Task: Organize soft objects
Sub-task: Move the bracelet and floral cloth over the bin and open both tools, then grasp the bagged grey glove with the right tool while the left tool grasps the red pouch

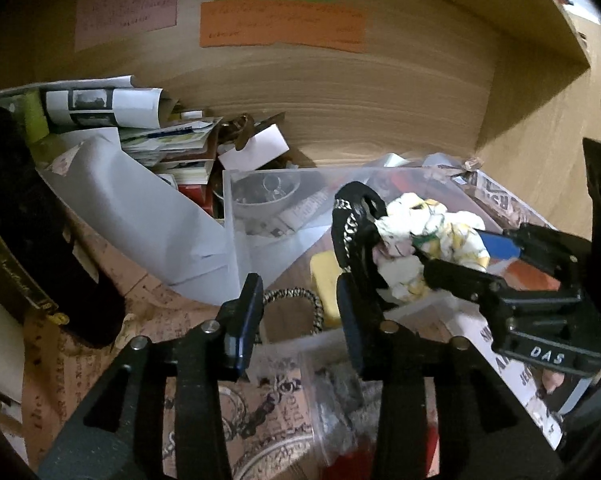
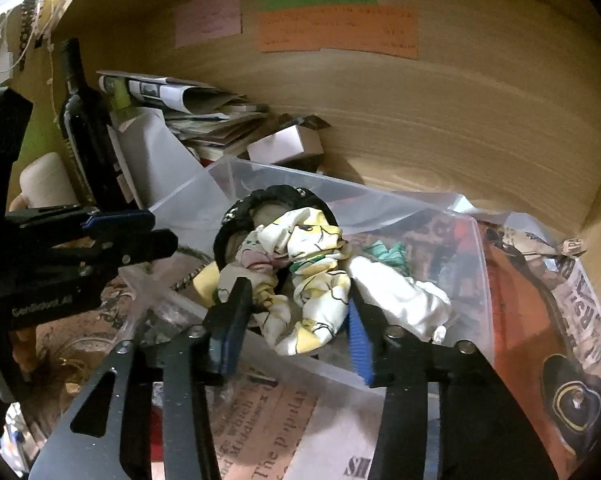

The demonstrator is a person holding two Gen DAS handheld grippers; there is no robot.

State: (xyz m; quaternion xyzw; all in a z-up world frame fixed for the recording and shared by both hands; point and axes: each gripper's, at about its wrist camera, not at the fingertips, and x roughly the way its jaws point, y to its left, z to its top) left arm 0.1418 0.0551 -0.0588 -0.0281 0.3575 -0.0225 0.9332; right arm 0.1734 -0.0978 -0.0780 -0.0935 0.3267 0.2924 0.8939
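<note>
A bundle of soft scrunchies, white and yellow patterned cloth (image 2: 312, 284) with a black band (image 2: 276, 196), hangs over a clear plastic bin (image 2: 476, 280). My right gripper (image 2: 296, 316) is shut on the patterned scrunchie; in the left wrist view the right gripper (image 1: 452, 256) holds the bundle (image 1: 420, 240) with the black band (image 1: 352, 220) above the bin (image 1: 236, 240). My left gripper (image 1: 300, 320) is open and empty just in front of the bin, over a leopard-print hair tie (image 1: 296, 300) and a yellow sponge-like piece (image 1: 324, 276).
A dark wine bottle (image 2: 84, 132), stacked papers and magazines (image 2: 204, 116), a white box (image 2: 284, 144) and a plastic bag of items (image 1: 332, 408) crowd the newspaper-lined shelf. The wooden back wall (image 2: 420, 120) carries coloured notes (image 2: 336, 28).
</note>
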